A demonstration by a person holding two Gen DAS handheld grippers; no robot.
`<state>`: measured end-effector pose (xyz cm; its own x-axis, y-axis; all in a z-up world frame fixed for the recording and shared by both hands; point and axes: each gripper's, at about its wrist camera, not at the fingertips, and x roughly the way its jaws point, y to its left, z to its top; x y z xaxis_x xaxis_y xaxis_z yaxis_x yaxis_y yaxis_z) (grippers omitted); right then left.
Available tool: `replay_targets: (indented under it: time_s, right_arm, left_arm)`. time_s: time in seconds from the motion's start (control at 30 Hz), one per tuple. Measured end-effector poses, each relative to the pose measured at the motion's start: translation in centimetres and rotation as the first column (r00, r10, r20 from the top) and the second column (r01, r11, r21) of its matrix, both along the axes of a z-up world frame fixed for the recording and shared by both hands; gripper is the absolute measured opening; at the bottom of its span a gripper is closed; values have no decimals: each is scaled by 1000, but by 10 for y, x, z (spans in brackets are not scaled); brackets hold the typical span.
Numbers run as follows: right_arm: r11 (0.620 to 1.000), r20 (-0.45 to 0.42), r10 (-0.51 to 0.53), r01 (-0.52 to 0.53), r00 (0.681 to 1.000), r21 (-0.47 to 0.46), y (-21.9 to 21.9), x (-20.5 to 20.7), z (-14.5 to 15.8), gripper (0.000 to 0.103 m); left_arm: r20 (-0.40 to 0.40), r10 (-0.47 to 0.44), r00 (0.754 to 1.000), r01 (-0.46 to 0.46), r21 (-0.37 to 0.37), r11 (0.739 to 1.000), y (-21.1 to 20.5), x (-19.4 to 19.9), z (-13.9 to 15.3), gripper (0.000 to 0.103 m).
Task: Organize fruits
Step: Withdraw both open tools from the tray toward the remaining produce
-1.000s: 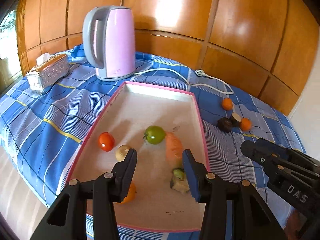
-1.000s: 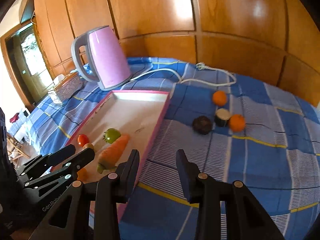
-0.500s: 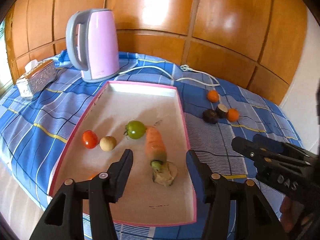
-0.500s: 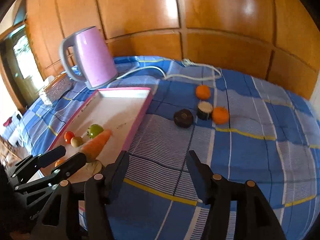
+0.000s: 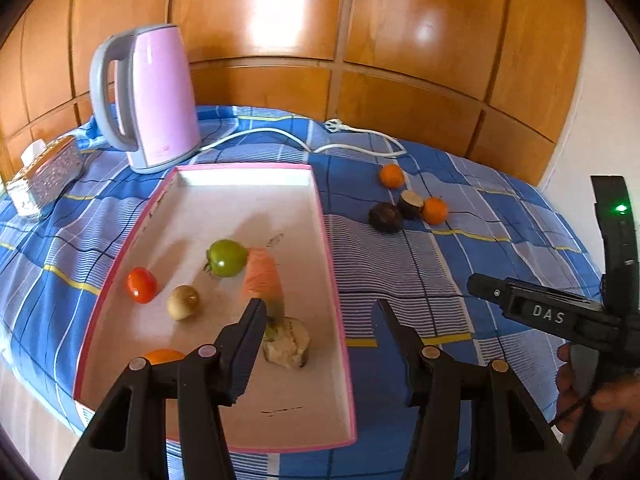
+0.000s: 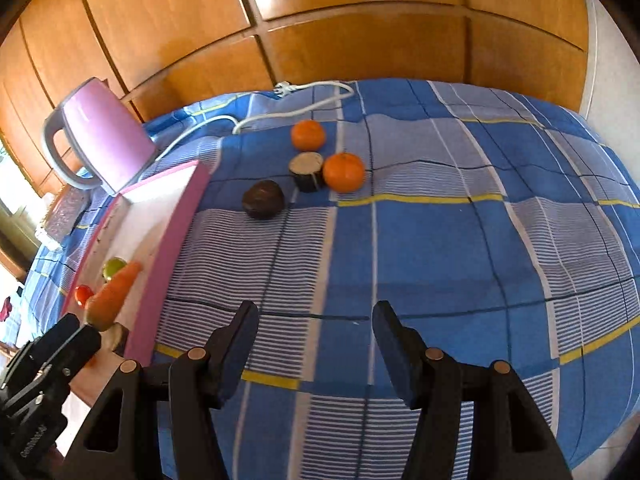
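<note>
Right gripper (image 6: 316, 320) advanced toward round oranges (image 6: 344, 172), fingers apart

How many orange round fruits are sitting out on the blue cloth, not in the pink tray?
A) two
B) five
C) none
A: two orange fruits lie on the blue cloth, one nearer the white cord and one beside the cut dark fruit, both outside the pink tray.
</note>
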<state>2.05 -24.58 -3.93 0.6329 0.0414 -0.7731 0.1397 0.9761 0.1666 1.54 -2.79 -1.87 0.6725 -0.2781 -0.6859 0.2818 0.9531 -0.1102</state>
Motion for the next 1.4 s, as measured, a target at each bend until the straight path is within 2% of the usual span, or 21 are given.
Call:
replay_targets:
  time_s: [0.37, 0.6, 0.67, 0.73, 0.83, 1.0, 1.17, 1.27, 1.33, 1.4]
  right_arm:
    - [995, -50, 13, -18, 999, -97, -5, 0, -22, 60]
    - [982, -35, 10, -16, 999, -189, -11, -2, -30, 61]
    - [983, -22, 16, -19, 1000, -180, -14, -3, -31, 65]
    - [986, -7, 26, -26, 1000, -164, -16, -3, -33, 78]
    - [986, 7, 56, -54, 998, -161, -11, -3, -37, 89]
    - [984, 33, 67, -60, 997, -165, -6, -4, -40, 97]
    - [981, 66, 88, -75, 994, -179, -6, -12, -41, 96]
    - [978, 62, 96, -82, 993, -193, -8, -14, -39, 89]
    - [978, 56, 87, -75, 995, -193, -12, -14, -36, 76]
    - [981, 63, 71, -58, 996, -183, -21, -10, -30, 72]
  left_arm:
    - [-38, -29, 999, 29, 5, 1000, -14, 6, -5, 50]
    - [-37, -54, 998, 54, 11, 998, -26, 12, -2, 50]
    - [-40, -64, 997, 64, 12, 998, -32, 15, -1, 50]
    - [-39, -71, 997, 72, 20, 997, -37, 16, -1, 50]
    - [-48, -88, 995, 89, 26, 996, -45, 20, -2, 50]
    - [-68, -100, 993, 103, 32, 994, -54, 25, -7, 50]
    - [-89, -99, 991, 101, 22, 995, -57, 34, -13, 50]
    - [-98, -95, 991, 98, 22, 995, -58, 39, -17, 50]
    - [-91, -87, 992, 91, 39, 995, -61, 42, -19, 50]
    - [-82, -87, 993, 91, 50, 995, -64, 44, -20, 50]
